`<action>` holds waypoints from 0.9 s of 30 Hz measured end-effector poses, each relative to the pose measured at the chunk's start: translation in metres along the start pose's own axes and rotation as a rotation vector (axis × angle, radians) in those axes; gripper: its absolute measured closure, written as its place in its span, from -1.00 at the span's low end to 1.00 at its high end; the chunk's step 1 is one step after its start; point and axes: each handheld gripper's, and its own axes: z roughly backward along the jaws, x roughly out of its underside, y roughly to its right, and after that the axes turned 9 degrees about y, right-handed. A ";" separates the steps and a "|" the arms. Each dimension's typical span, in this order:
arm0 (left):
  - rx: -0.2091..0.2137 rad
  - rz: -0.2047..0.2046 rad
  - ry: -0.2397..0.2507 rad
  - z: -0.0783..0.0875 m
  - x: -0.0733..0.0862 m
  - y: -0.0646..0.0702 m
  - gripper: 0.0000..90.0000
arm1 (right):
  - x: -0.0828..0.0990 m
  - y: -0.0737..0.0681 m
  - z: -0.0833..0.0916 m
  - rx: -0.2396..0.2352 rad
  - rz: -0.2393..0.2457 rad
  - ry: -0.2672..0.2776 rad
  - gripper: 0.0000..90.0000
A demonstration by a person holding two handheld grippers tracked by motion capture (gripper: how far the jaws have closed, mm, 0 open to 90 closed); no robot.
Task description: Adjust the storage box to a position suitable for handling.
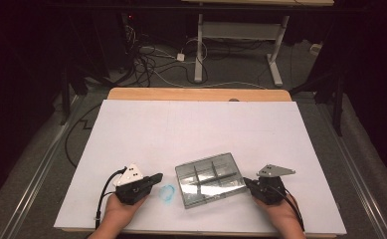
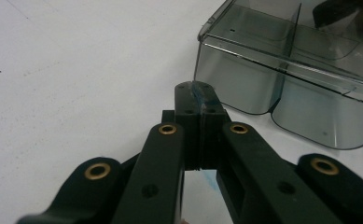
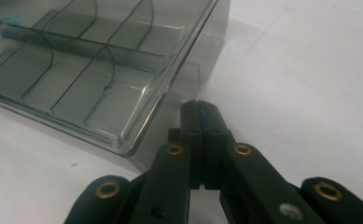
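My tray (image 1: pixel 211 179) lies on the worktop (image 1: pixel 191 124) between my two hand-held grippers, long axis running left to right. The right hand-held gripper (image 1: pixel 246 182), jaws closed and empty, sits just beside its right end; the left hand-held gripper (image 1: pixel 157 177), also closed, is farther off. No writing is legible.

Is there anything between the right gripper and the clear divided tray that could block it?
Nothing visible does. The right gripper, jaws shut, sits just beside the clear divided tray, with only bare white table in the small gap between them.
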 end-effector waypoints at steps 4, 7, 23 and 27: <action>0.002 0.007 -0.003 0.000 0.000 -0.001 0.95 | 0.002 -0.007 0.003 -0.010 0.007 -0.010 1.00; 0.002 0.006 -0.003 0.000 0.000 -0.001 0.95 | 0.004 -0.012 0.005 -0.015 0.013 -0.019 1.00; -0.024 0.019 -0.044 -0.004 -0.002 -0.001 0.95 | 0.011 -0.054 0.009 -0.100 0.071 -0.051 1.00; -0.024 0.019 -0.048 -0.005 -0.002 -0.001 0.95 | 0.010 -0.055 0.007 -0.108 0.072 -0.057 1.00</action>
